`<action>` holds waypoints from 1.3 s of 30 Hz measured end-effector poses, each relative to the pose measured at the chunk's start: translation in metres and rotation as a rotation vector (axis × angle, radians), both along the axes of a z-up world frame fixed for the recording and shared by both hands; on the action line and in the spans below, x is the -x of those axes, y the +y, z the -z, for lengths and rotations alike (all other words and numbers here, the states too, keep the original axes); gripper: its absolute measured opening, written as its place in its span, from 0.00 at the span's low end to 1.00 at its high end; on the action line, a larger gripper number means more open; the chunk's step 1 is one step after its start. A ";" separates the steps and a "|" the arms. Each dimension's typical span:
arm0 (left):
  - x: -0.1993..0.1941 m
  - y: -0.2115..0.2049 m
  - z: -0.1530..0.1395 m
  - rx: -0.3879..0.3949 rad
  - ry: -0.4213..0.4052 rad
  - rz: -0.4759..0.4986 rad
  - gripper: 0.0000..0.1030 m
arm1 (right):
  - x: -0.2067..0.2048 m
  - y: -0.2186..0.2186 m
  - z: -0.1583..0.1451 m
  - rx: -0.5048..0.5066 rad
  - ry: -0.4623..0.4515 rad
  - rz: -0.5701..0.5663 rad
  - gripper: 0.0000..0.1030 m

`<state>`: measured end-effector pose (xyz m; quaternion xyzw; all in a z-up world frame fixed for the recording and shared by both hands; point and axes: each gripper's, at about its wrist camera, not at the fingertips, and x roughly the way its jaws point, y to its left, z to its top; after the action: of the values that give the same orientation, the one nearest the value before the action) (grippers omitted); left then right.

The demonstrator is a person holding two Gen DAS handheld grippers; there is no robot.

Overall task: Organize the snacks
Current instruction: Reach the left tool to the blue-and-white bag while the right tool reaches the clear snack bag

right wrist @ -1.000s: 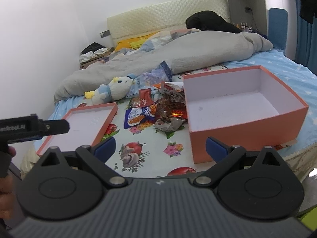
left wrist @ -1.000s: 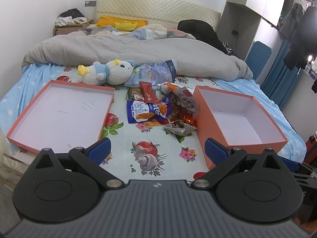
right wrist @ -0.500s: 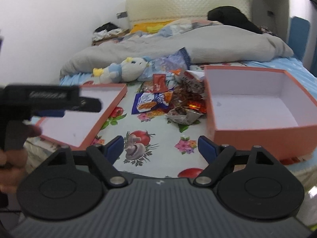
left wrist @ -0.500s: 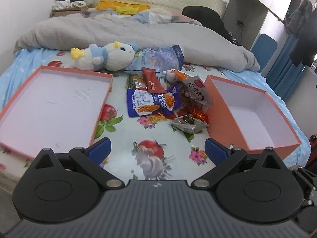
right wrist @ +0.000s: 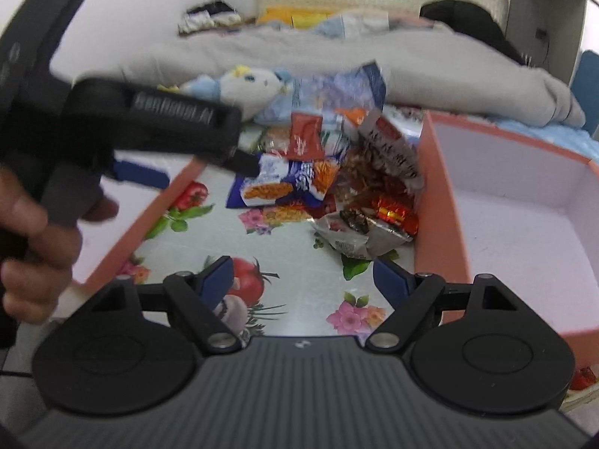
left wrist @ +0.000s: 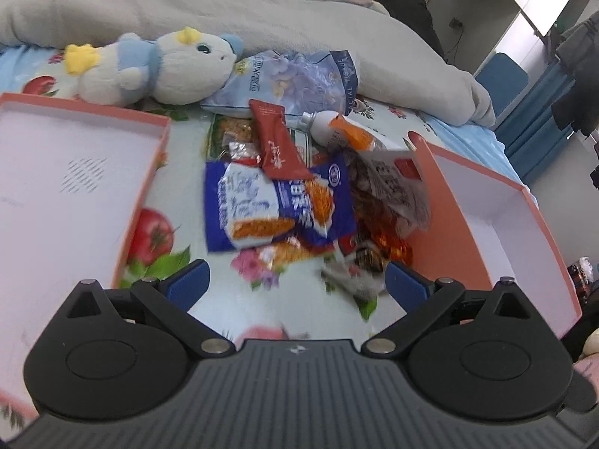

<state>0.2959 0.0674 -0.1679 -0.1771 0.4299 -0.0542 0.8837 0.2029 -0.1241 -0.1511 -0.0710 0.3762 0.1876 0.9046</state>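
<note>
Bed (left wrist: 262,303): floral sheet, carries everything below.
Duvet (left wrist: 187,11): grey, bunched across the far side of the bed.
Box (left wrist: 498,217): orange outside, white inside, deep, at the right; nothing shows in it.
Lid (left wrist: 67,172): shallow orange tray at the left, white inside.
Snacks (left wrist: 299,194): heaped on the sheet between lid and box, the right edge of the heap touching the box wall.
Plush (left wrist: 157,67): white and blue, lying beyond the lid, beside a pale blue bag (left wrist: 292,82).
Blue packet (left wrist: 269,205): near front of the heap, a red sachet (left wrist: 277,142) lying on its far edge.
Left gripper (left wrist: 295,284): fingers wide apart, nothing between them, over the sheet just short of the heap; a hand (right wrist: 33,232) holds it.
Right gripper (right wrist: 303,280): fingers wide apart, nothing between them, by the box's near corner.
</note>
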 end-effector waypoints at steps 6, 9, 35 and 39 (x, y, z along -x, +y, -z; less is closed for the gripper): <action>-0.049 0.002 0.012 0.034 0.091 0.008 0.98 | -0.035 0.012 -0.008 0.036 0.072 -0.020 0.80; -0.057 -0.002 0.007 0.033 0.104 0.019 0.97 | -0.046 0.013 -0.007 0.071 0.053 -0.013 0.80; -0.111 -0.016 0.068 -0.023 0.021 0.108 0.88 | -0.069 0.023 0.070 0.221 -0.151 0.005 0.56; -0.119 -0.023 0.073 -0.081 0.003 0.124 0.87 | -0.074 0.026 0.078 0.254 -0.139 -0.001 0.48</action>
<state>0.4150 0.0442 -0.2409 -0.1143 0.4433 -0.0913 0.8843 0.2770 -0.0982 -0.2296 -0.1978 0.3332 0.1336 0.9121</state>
